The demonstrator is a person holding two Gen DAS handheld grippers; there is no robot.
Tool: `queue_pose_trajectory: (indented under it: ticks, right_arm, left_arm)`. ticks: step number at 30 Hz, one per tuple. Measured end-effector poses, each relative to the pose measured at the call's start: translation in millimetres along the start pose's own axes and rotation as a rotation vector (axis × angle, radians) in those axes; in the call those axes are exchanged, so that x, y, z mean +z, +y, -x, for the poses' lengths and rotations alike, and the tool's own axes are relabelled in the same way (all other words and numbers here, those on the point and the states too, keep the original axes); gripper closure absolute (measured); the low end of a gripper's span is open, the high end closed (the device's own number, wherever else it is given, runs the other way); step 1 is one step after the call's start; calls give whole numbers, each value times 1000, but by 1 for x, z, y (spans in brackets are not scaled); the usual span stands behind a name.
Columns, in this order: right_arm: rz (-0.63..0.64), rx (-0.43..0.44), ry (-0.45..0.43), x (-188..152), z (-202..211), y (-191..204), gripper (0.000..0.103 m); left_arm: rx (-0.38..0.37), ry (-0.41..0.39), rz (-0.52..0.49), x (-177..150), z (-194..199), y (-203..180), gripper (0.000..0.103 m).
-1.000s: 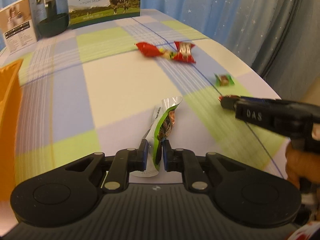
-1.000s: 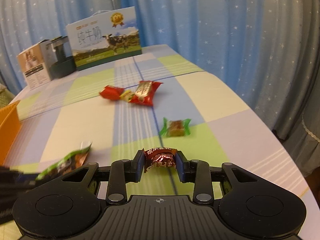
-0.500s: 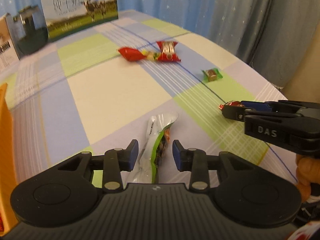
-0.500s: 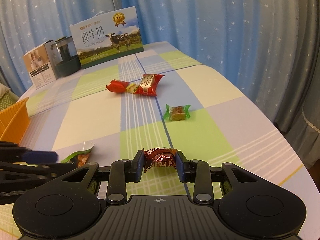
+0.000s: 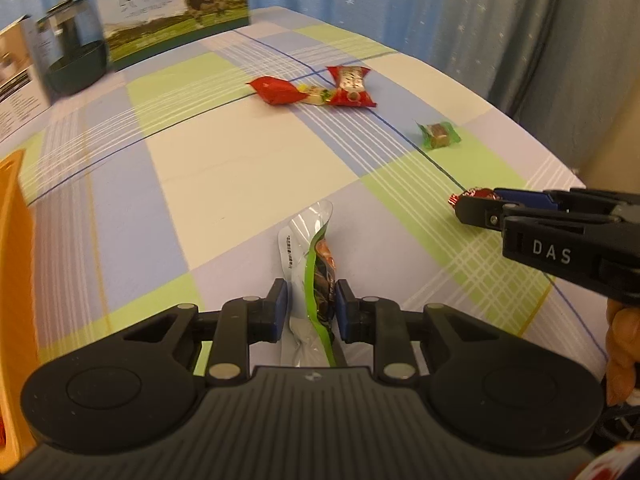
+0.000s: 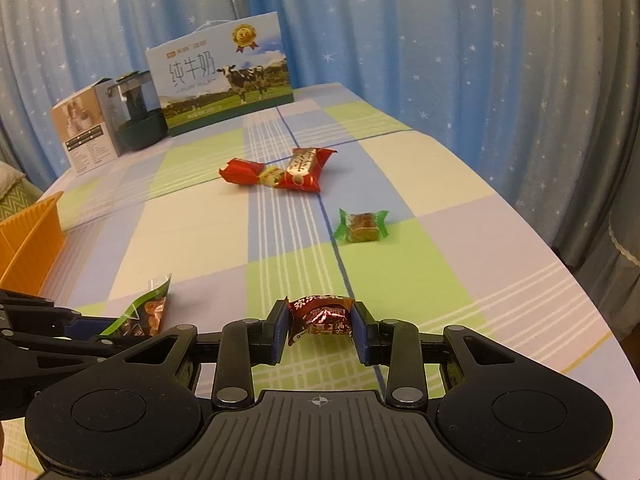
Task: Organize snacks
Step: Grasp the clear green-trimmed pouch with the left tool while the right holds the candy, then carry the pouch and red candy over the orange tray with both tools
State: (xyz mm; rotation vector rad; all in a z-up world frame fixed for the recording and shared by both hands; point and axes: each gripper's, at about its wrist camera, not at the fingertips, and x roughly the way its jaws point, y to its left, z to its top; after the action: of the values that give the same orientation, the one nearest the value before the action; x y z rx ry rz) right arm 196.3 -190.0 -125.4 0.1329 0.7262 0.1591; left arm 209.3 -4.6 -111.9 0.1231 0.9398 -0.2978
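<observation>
**Both grippers hold a snack; the basket lies to the left**

The left gripper (image 5: 308, 308) has the green and clear snack packet (image 5: 310, 264) between its blue pads. Its jaws have just been closing again on the packet. The right pad touches the packet; on the left side a thin strip of clear film still shows beside the pad, so I judge the grip as light and not yet firm. The long axis of the packet runs straight forward, in line with the fingers, and its free end rests on the tablecloth (image 5: 248, 168) near the front edge of the table.

The right gripper (image 6: 320, 326) is closed on a small dark red candy (image 6: 320, 316), with one pad on each short side of the wrapper. It stands near the right front part of the table, a little to the right of the left gripper.

Three more snacks lie farther away. A green-wrapped candy (image 6: 362, 226) is near the right edge. A red packet (image 6: 240, 171) and a red and gold packet (image 6: 304, 170) lie together, touching, around the middle of the table.

The orange basket (image 6: 28, 240) stands at the left edge. It is probably the place for the snacks. It lies to the left of both tools, and the left hand is clearly nearer to it. The next move for the left hand is therefore a lift and a short carry sideways to the left. Because the packet is long and held near one end, it can droop or slip if the pads do not press it well.
</observation>
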Motion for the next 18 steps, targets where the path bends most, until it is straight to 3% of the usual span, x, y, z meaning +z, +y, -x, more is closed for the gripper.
queue_pose_trajectory:
  ticks: [18]
  right_arm:
    - [62,79,-36,-2,69,52,69]
  left_arm:
    - [40,-111,234,-30,103,21,81]
